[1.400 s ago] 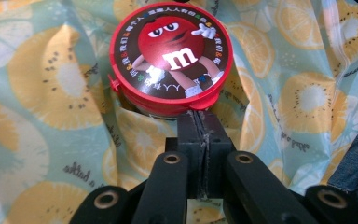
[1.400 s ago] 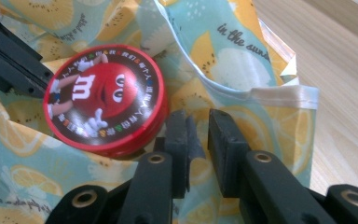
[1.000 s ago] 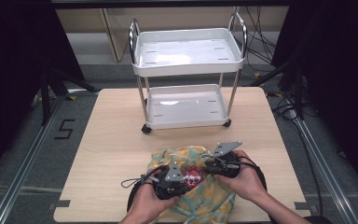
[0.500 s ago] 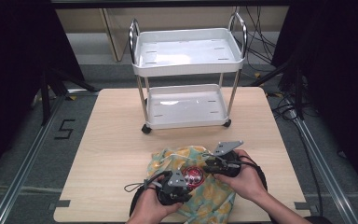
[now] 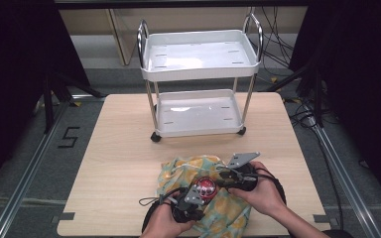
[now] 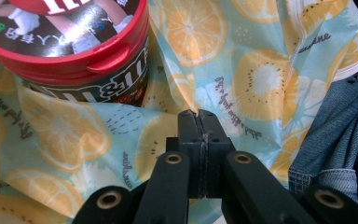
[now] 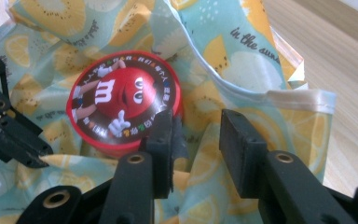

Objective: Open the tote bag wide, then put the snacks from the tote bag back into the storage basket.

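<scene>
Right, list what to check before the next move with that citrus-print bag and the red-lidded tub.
1. Left hand-held gripper gripping the bag: ok, jaws shut at a fold of fabric.
2. Right hand-held gripper released: ok, its jaws have just been opening; fabric lies between them, unpinched.
3. Tub upright, lid on: ok.
4. Tub fully inside the bag: cannot tell; it sits on the fabric, lid in plain sight.
5. Cart apart from the bag: ok.
</scene>
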Action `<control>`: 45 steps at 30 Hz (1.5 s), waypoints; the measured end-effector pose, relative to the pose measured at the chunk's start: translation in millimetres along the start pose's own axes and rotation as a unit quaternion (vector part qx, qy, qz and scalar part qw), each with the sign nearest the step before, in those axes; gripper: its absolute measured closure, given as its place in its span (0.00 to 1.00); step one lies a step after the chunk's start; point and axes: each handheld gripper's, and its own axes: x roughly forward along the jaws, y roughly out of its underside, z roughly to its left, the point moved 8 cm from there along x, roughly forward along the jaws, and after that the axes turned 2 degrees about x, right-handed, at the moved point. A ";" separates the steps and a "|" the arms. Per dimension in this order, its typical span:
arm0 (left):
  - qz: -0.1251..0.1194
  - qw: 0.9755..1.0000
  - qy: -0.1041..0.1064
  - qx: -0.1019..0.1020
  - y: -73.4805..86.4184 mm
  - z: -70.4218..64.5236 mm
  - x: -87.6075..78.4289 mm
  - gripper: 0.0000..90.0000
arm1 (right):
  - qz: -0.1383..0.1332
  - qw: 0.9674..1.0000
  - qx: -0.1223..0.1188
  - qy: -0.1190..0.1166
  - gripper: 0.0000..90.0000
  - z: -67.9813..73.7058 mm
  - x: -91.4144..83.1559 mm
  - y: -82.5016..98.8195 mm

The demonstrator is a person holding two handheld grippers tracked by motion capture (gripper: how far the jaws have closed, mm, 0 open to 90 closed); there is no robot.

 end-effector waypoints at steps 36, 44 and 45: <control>-0.134 0.986 -0.078 -0.063 1.5 33.0 -57.7 0.52 | -0.026 0.998 -0.021 -0.059 0.43 20.4 -12.8 2.4; -0.125 0.988 -0.074 -0.058 1.3 32.5 -53.5 0.53 | -0.040 0.997 -0.016 -0.068 0.35 21.2 -8.3 -1.2; -0.123 0.988 -0.075 -0.059 1.1 31.5 -51.6 0.54 | -0.039 0.997 -0.013 -0.070 0.34 21.4 -7.7 -0.9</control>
